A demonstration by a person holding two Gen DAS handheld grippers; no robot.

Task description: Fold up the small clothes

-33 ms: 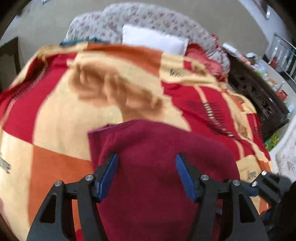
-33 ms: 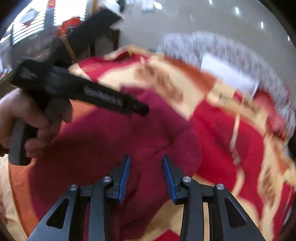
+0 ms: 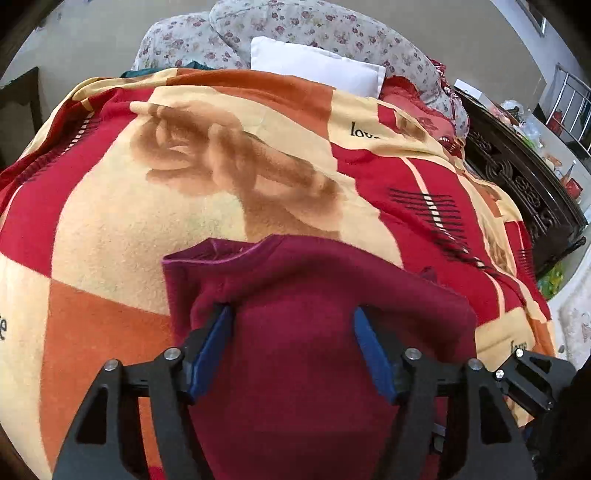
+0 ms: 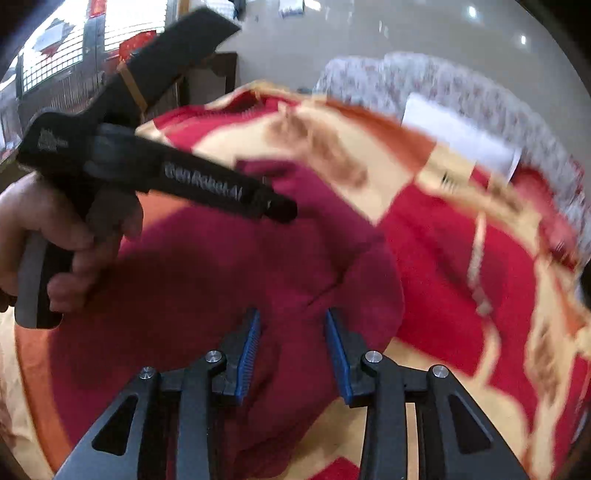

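A small maroon fleece garment (image 3: 303, 295) lies on a red, orange and cream blanket (image 3: 110, 229) on a bed. My left gripper (image 3: 293, 314) hovers over the garment's near part with its jaws wide apart and nothing between them. In the right wrist view the same garment (image 4: 221, 266) lies bunched, with a fold near its right edge. My right gripper (image 4: 291, 314) is open just above that fold, holding nothing. The left gripper's body (image 4: 155, 173) and the hand holding it show at upper left there.
A white pillow (image 3: 317, 68) and a floral cushion (image 3: 295, 26) lie at the bed's head. A dark carved wooden bed frame (image 3: 524, 188) runs along the right side. A cluttered surface and a metal rack (image 3: 569, 107) stand beyond it.
The views barely differ. The right wrist view is still blurred from motion, and both grippers stay open over the garment.
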